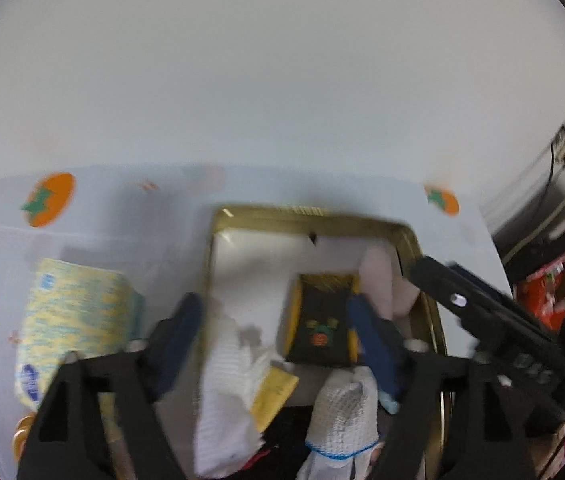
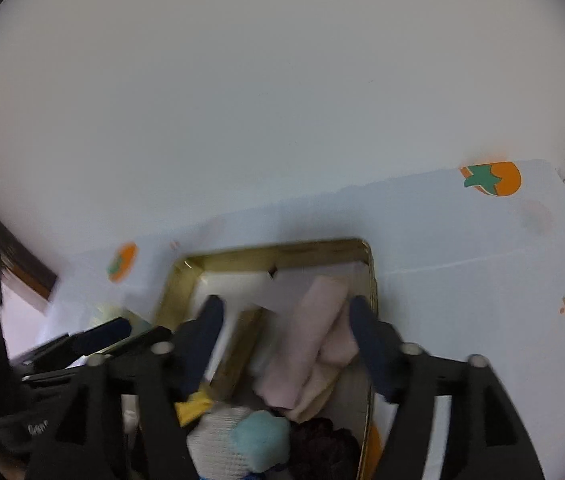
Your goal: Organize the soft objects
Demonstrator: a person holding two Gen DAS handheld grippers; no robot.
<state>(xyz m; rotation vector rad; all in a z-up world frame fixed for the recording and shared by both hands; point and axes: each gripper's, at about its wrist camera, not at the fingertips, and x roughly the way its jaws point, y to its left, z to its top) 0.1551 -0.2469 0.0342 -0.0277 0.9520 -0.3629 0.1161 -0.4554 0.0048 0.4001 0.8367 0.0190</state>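
Left gripper (image 1: 276, 320), mine, gapes wide over the gold tray (image 1: 422, 248), gripping nothing; a black sock (image 1: 320, 328) lies inside. Right gripper (image 2: 284, 320) likewise spread over that tray (image 2: 370, 276), straddling folded pink socks (image 2: 310, 344).

Soft even light; heavy motion blur; fisheye edges dark, curved.

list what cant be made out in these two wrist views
- Near end of the gold tray: left wrist view, hidden behind the left tool and cut off by the bottom edge.
- Print on the yellow-blue pack: left wrist view, motion blur.
- Dark bundle in the tray: right wrist view, blurred, unidentifiable.
- Black pouch: right wrist view, behind the right tool.
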